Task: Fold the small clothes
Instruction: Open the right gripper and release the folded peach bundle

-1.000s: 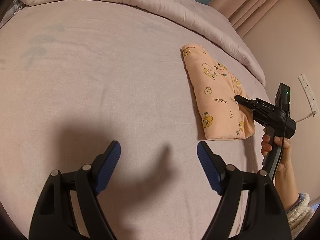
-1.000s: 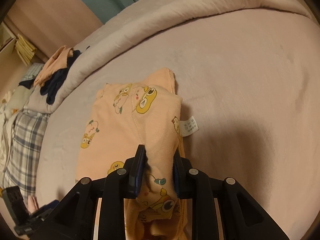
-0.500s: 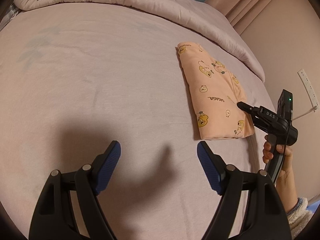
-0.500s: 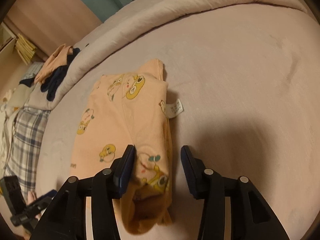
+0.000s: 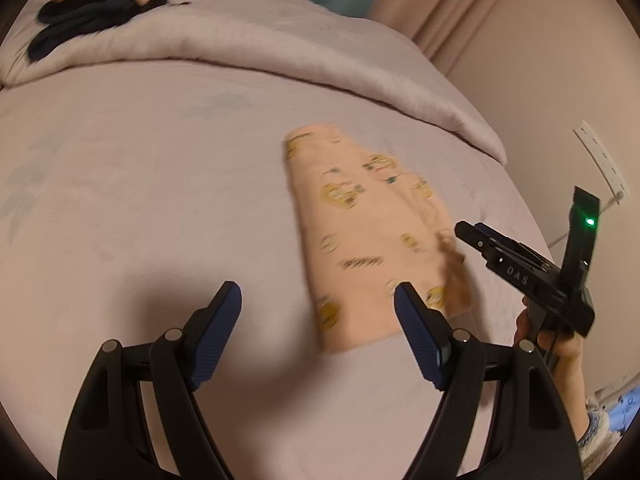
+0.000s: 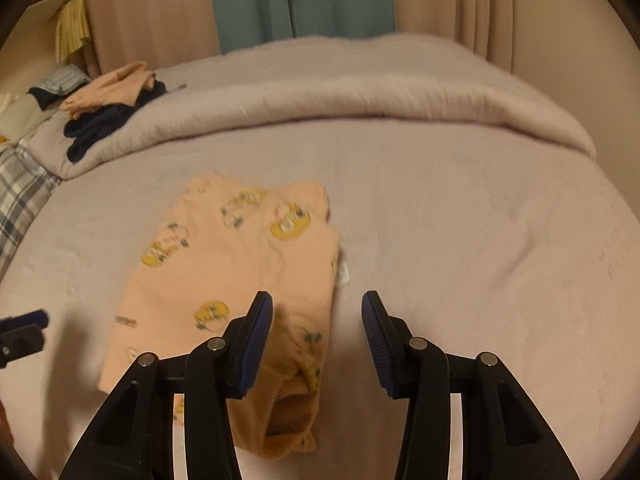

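my right claw (image 6: 317, 312): jaws apart, just been opening, nothing pinched; pads clear of the cloth, which lies below and partly under my left-hand pad
my left claw (image 5: 318, 304): jaws wide apart, empty, over bare sheet; its right pad overlaps the garment's near edge in view, contact can't tell
right hand (image 5: 560, 344): wrapped on the claw handle, right of my left claw; fuzzy cuff cut off at the frame edge
peach garment (image 6: 224, 276): folded, flat on the bed sheet (image 6: 460, 240), just ahead-left of my right claw; in left view (image 5: 360, 240) ahead-right of my left claw, between the two claws
white tag (image 6: 343, 272): sticks out at garment's right edge, ahead of my right claw gap
vs earlier: a second ago my right claw was clamped on the garment's near fold; now it's let go and lifted back, fold lies on the sheet. Left claw same wide gap, garment now sits closer to it in view
rolled duvet (image 6: 360, 96): far across the bed, beyond the garment
clothes pile (image 6: 108, 108): far left on the duvet, peach over dark pieces
curtain (image 6: 300, 0): farthest, behind bed
hard to read: both views motion-blurred, prints and lettering on garment unreadable; near end of garment hidden behind my right claw's fingers; left claw only a dark sliver at right view's left edge
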A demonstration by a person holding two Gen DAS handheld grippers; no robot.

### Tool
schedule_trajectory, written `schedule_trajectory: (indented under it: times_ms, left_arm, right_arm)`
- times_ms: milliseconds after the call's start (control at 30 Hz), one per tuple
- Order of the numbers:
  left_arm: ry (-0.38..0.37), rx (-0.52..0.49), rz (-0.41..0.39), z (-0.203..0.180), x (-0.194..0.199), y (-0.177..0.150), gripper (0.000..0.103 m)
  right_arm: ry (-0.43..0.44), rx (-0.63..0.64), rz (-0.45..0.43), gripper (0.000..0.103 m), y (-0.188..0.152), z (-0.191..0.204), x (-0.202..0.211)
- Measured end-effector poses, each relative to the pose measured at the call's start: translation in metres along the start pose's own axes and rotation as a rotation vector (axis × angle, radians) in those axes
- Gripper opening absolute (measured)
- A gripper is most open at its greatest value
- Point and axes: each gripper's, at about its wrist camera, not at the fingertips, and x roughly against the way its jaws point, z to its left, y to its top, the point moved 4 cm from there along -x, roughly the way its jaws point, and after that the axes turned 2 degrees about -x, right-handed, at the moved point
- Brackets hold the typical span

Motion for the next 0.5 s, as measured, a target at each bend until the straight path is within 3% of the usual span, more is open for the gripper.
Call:
schedule_trajectory:
  times_ms: [233, 333, 500]
  left_arm:
    - [-0.035, -0.044, -0.004, -0.027, -0.034, 0.027, 0.077]
    - [-0.038, -0.054, 0.003, -0.035, -0.051, 0.037, 0.064]
    - [0.016, -0.081, 0.075, -0.035, -0.085, 0.032, 0.059]
  right_arm:
    - [0.136, 0.004, -0.025, 0.047, 0.007, 0.014, -0.001]
    - [0.161, 0.024, -0.003, 0.039, 0.003, 0.021, -0.009]
    - [0.164, 0.063, 0.047, 0.033, -0.017, 0.032, -0.020]
